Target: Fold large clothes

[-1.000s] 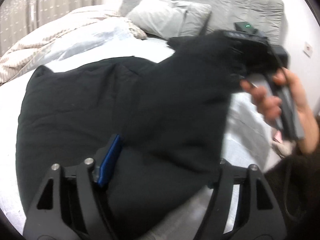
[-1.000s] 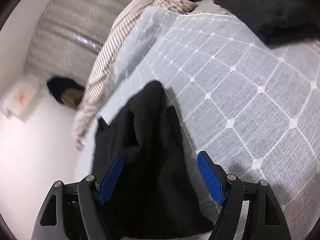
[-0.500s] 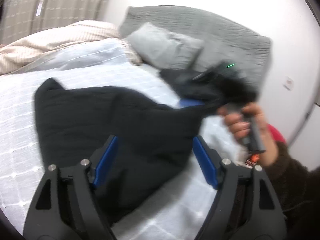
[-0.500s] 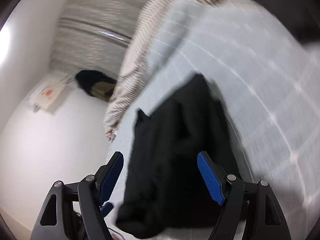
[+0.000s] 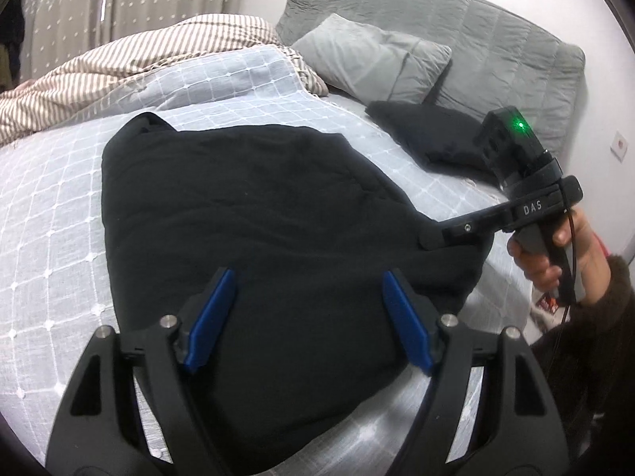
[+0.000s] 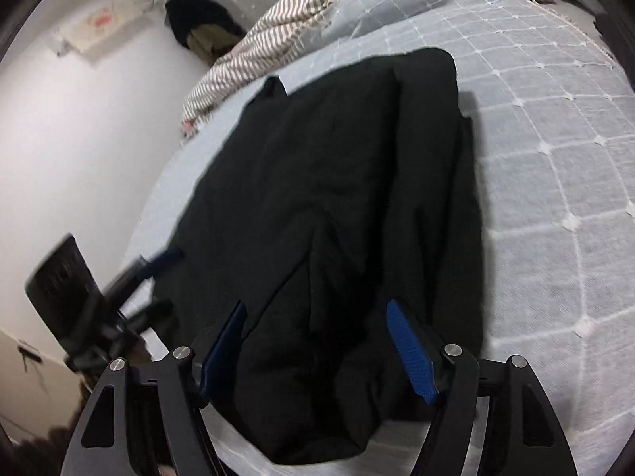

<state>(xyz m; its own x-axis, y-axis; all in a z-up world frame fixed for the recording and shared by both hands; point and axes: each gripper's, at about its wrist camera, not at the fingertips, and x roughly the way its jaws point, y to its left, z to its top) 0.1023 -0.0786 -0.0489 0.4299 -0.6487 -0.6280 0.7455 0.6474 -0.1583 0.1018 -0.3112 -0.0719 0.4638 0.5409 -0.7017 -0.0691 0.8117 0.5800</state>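
Black garment (image 5: 254,214) dropped flat on bed (image 5: 47,206) – fold laid. Left gripper (image 5: 307,317), right gripper (image 6: 317,345) let go, jaws spread, holding nothing – next fold can start.

Black garment (image 6: 337,206) folded flat on light grid-pattern bedspread (image 6: 555,150), right gripper (image 6: 317,337) jaws spread over its near edge, nothing clamped, left gripper (image 6: 158,265) blurred at garment's left side, striped blanket (image 6: 278,35) beyond
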